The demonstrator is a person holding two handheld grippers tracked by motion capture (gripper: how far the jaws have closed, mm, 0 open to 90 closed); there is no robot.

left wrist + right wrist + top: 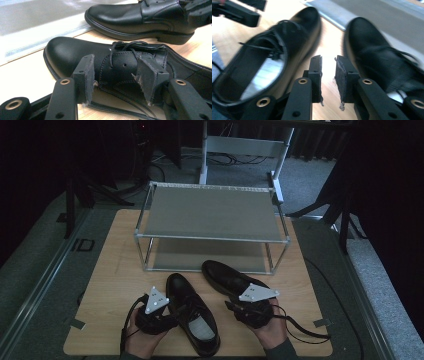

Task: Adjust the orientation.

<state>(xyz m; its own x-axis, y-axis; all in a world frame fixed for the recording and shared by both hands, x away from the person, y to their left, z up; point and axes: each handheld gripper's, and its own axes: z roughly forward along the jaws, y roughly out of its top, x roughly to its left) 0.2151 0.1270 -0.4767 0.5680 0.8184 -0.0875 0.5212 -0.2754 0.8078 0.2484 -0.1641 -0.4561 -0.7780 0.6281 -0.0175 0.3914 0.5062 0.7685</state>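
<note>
While two black shoes lie on the wooden surface [107, 265] near its front edge, the left tool [116, 75] is wide around the laces of the left shoe [192, 312], not squeezing. The right tool [328, 72], narrow and holding nothing, is beside the right shoe [222, 276]. One rack [212, 212] with two shelves stands behind.

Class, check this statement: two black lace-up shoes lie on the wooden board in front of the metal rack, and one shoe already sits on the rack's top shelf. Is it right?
Not quite. The top shelf of the rack is bare. Both black shoes, the left shoe and the right shoe, lie on the wooden board in front of it, as the high view shows.
</note>
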